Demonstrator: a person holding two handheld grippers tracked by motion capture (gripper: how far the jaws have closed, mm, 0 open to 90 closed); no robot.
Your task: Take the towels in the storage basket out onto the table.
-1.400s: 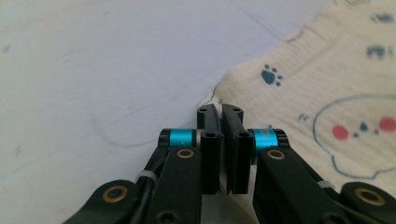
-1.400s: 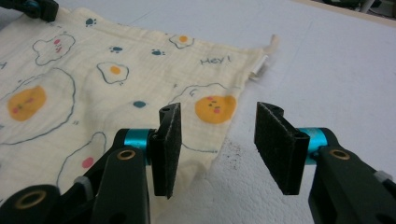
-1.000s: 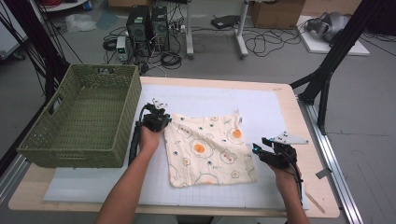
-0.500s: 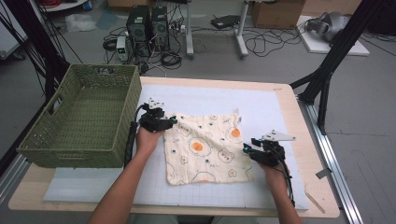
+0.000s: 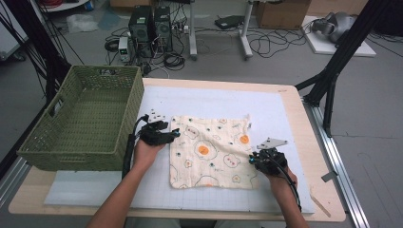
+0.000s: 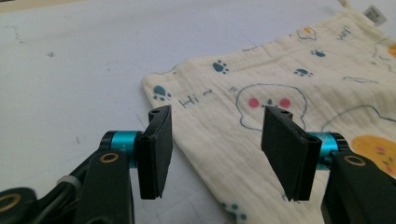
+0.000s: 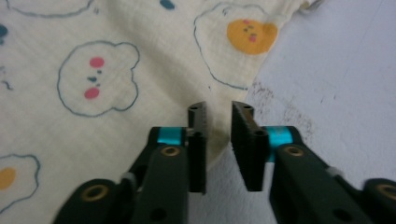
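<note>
Cloth lies flat on the white mat in the middle of the counter, roughly square, no real long axis, edges running left-right and near-far. Green basket sits at the left, well apart from the cloth.

Left tongs are at the cloth's far-left corner, w/ the cloth lying to their right. In the left gripper view the left tongs stand apart, straddling the cloth's left edge, pads not touching fabric. Right tongs are at the cloth's right edge, toward the near corner; cloth lies to their left. In the right gripper view the right tongs are nearly together, a narrow gap left, w/ the cloth's edge between the pads; pads don't look pressed on it yet. They've just been closing.

Key relation, as I judge it: right hand is nearer a grip, edge already inside the gap. Left still needs to close over its corner.

Vs a sec ago: cloth was skewed, left corner bunched under the left tongs; now it's squared up and flatter. Left hand has slid right along the far edge; right hand has moved in toward the right edge.
</note>
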